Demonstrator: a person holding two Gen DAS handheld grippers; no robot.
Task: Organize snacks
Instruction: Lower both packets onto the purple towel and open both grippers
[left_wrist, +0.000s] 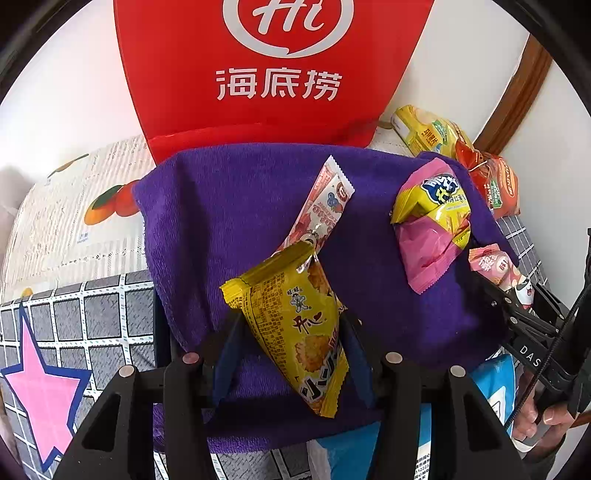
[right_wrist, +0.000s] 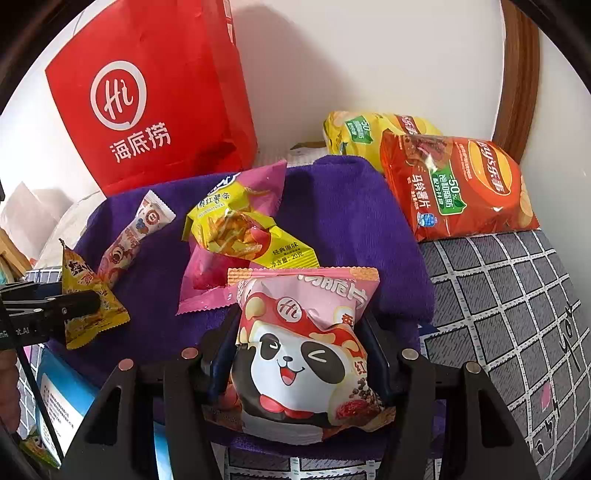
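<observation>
My left gripper (left_wrist: 291, 325) is shut on a yellow rice-cracker packet (left_wrist: 295, 314), held just above a purple towel (left_wrist: 229, 206). My right gripper (right_wrist: 303, 332) is shut on a pink panda packet (right_wrist: 303, 347) over the towel's (right_wrist: 332, 206) near edge. On the towel lie a red-and-white stick packet (left_wrist: 321, 206) (right_wrist: 136, 236) and a pink-and-yellow fries packet (left_wrist: 432, 225) (right_wrist: 240, 229). A red paper bag (left_wrist: 273, 74) (right_wrist: 147, 92) stands behind the towel. In the right wrist view, the left gripper (right_wrist: 74, 302) shows at the left with its yellow packet (right_wrist: 88, 295).
An orange chips bag (right_wrist: 458, 184) and a yellow chips bag (right_wrist: 369, 133) lie at the back right near a white wall. A checked grey cloth (right_wrist: 517, 314) covers the surface. A blue packet (right_wrist: 62, 398) sits under the towel's near-left corner.
</observation>
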